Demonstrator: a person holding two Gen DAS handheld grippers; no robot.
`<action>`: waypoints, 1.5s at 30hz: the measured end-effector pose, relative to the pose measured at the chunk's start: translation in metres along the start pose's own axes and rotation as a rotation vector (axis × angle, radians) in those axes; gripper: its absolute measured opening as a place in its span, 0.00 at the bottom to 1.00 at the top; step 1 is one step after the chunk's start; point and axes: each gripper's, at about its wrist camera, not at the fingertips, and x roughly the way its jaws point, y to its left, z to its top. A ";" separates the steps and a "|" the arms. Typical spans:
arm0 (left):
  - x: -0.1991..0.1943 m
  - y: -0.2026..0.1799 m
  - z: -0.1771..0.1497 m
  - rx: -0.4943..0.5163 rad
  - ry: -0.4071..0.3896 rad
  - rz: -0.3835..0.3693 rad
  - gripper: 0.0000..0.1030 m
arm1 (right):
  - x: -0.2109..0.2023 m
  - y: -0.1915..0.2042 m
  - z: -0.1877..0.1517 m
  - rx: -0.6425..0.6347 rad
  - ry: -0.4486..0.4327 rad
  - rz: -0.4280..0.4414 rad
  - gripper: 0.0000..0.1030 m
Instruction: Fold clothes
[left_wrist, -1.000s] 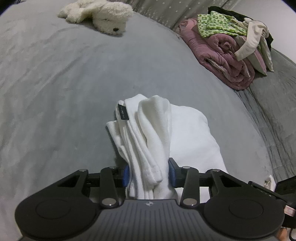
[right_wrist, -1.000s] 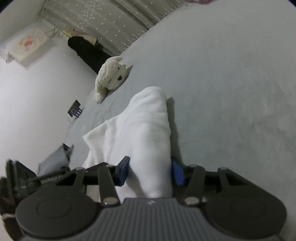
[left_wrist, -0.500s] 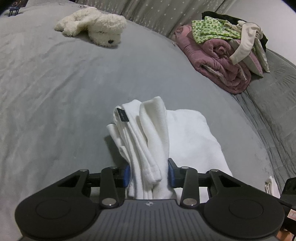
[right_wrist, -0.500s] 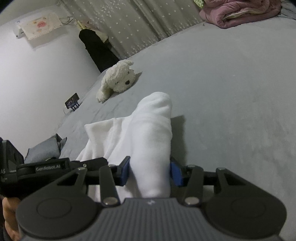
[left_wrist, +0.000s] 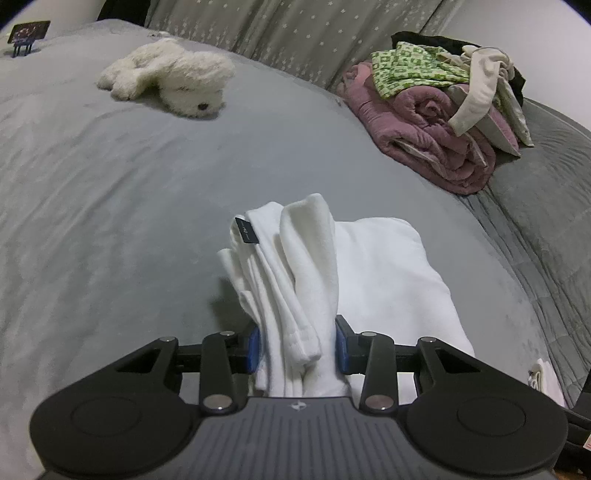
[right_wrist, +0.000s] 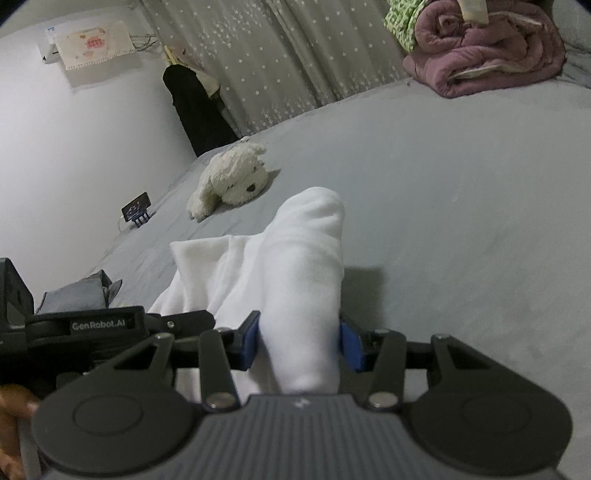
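Both tongs are clenched on the white garment (left_wrist: 373, 273), each at one end of the same bunched edge: the left tongs (left_wrist: 297, 345) pinch a thick stack of layered hems with a small dark label (left_wrist: 246, 230) showing at the far tip, and the right tongs (right_wrist: 301, 341) grip a rounded roll of the same cloth. The garment itself sits on the grey bed (left_wrist: 110, 206), on the near side of the white plush dog (left_wrist: 173, 77) and well apart from it, with its free body spreading flat between the two grips. Judging from the pictures, a fold is being carried or laid down, though whether the held edge is on its way up or about to be set cannot be settled from one moment. To do this well, the two grips should travel together at the same height and pace, so the edge between them stays taut and straight (a slack middle would sag and wrinkle the fold). The held edge ought to be squared with the flat part before any letting go. The left stack is thick and uneven, so layers could slip out. The pile of unfolded clothes (left_wrist: 436, 107) lies beyond the dog's right side, clear of the work.
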 end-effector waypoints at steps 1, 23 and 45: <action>0.000 -0.003 0.000 0.004 -0.004 0.000 0.35 | -0.002 -0.001 0.001 0.001 -0.005 -0.004 0.42; -0.007 -0.060 -0.030 0.028 -0.020 -0.049 0.35 | -0.057 -0.033 0.008 -0.013 -0.040 -0.034 0.42; 0.014 -0.207 -0.081 0.047 -0.036 -0.188 0.35 | -0.192 -0.131 0.019 0.061 -0.198 -0.149 0.42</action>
